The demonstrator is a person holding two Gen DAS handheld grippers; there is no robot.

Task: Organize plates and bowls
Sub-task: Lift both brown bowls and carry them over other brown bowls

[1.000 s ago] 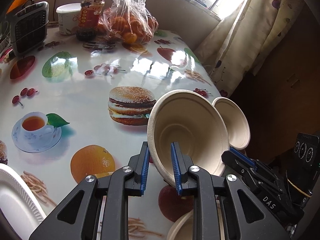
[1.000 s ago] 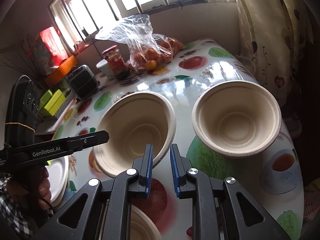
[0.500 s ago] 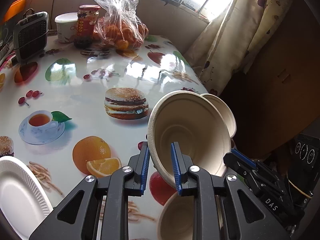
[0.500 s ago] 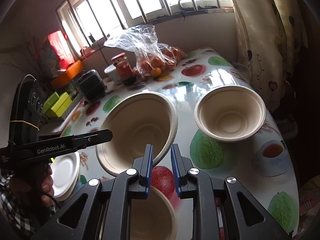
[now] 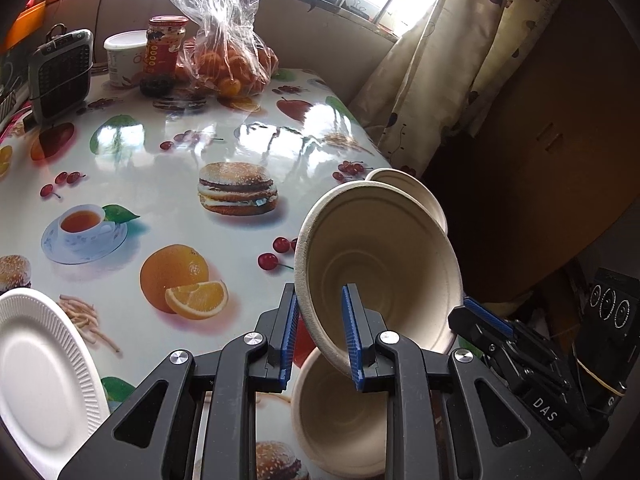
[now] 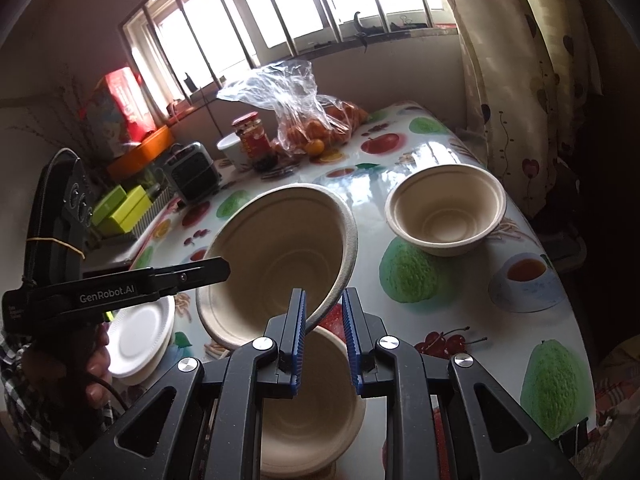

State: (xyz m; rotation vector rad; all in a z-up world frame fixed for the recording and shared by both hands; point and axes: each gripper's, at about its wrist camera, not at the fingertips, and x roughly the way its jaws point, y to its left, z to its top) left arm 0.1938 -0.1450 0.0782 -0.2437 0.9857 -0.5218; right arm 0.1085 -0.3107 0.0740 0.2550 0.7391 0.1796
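Note:
Both grippers hold one beige paper bowl (image 5: pixel 384 272) tilted in the air above the table. My left gripper (image 5: pixel 320 332) is shut on its left rim. My right gripper (image 6: pixel 324 336) is shut on the opposite rim of this bowl (image 6: pixel 276 264). A second beige bowl (image 5: pixel 340 412) stands on the table right under the lifted one, also seen in the right wrist view as the lower bowl (image 6: pixel 312 400). A third bowl (image 6: pixel 444 212) rests farther off near the table's right edge. A white paper plate (image 5: pixel 40 380) lies at the near left.
The fruit-print table (image 5: pixel 160 184) carries a bag of oranges (image 5: pixel 228 64), a red-lidded jar (image 5: pixel 164 52), a white tub (image 5: pixel 124 56) and a small grey heater (image 5: pixel 60 72) at its far end. A curtain (image 5: pixel 432 72) hangs past the right edge.
Both grippers drew the held bowl back and slightly up. The third bowl stayed on the table, now farther away. The second bowl has come into view beneath the held one.

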